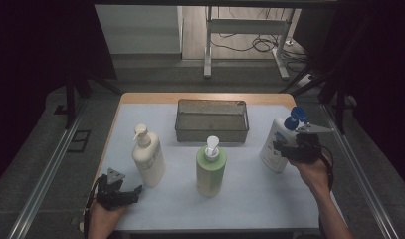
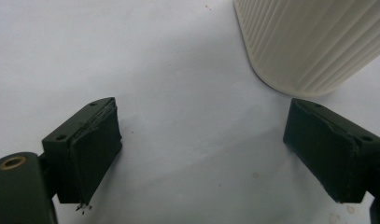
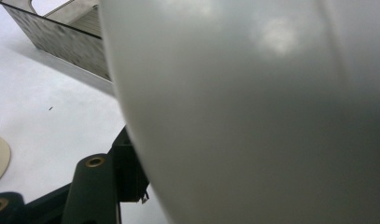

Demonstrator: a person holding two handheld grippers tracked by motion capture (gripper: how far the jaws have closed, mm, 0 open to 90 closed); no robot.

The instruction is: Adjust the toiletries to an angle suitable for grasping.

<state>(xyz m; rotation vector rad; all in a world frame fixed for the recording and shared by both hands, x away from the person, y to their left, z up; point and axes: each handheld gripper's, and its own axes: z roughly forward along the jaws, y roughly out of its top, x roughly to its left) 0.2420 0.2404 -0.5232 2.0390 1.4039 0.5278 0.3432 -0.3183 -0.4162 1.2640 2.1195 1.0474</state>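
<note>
A smooth, glossy white bottle point(image 3: 253, 112) pressed close against the right gripper's camera; in the high view it point(image 1: 273, 144) stood tilted at three o'clock on the bench point(image 1: 250, 194), its blue pump head point(image 1: 294, 118) up toward one o'clock. The right gripper point(image 1: 284, 149) reached in level from the right, fingers set around the bottle's body; whether they gripped it could not be told. The left gripper point(image 1: 133, 191) rested at seven o'clock, fingers wide apart and empty, beside a ribbed cream bottle point(image 1: 149, 160). A green bottle point(image 1: 210, 169) stood centre, a mesh basket point(image 1: 212, 130) behind.
</note>
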